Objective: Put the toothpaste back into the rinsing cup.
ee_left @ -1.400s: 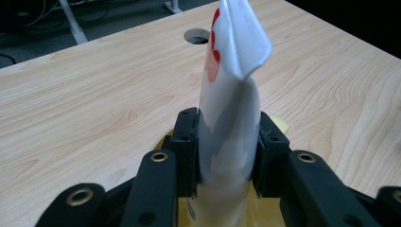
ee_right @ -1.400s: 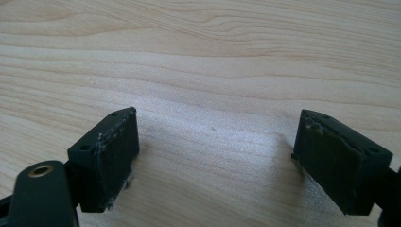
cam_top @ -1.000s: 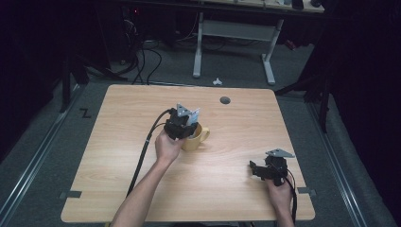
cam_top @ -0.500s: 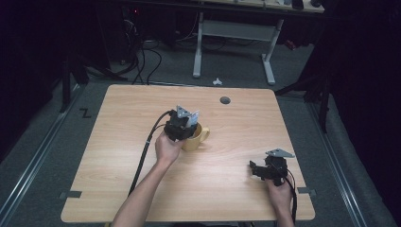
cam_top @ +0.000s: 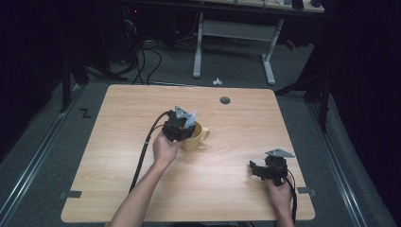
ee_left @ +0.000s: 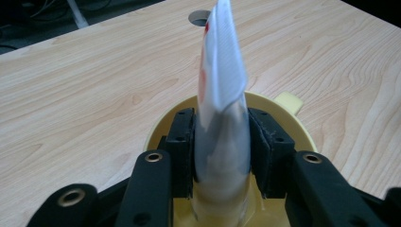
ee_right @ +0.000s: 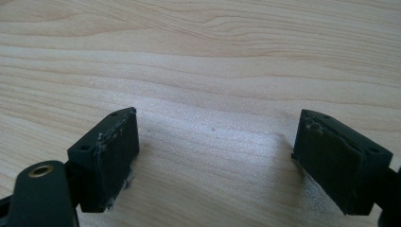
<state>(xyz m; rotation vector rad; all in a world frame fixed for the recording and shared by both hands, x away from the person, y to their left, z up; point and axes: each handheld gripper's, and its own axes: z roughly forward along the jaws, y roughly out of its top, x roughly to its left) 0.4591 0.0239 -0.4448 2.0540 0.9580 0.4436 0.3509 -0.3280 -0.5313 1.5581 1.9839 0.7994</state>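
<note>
Hovering over a yellow mug (cam_top: 197, 137) near the middle of the high view, the left tool (cam_top: 182, 125) has a white packet (ee_left: 221, 94) standing upright between its pads (ee_left: 182, 142). In the left gripper view the packet rises from the mug's mouth up through the centre of the frame, with red print along its left edge; the jaws have just been opening a little, yet both pads appear to touch its sides, so the packet is held, if lightly. The mug stands on the wooden counter (cam_top: 142, 104), its handle pointing to the right of the high view. At the lower right of that view the right tool (cam_top: 259, 171) sits low over the counter, well apart from the mug. The right gripper view shows its jaws spread wide over bare wood, released.
</note>
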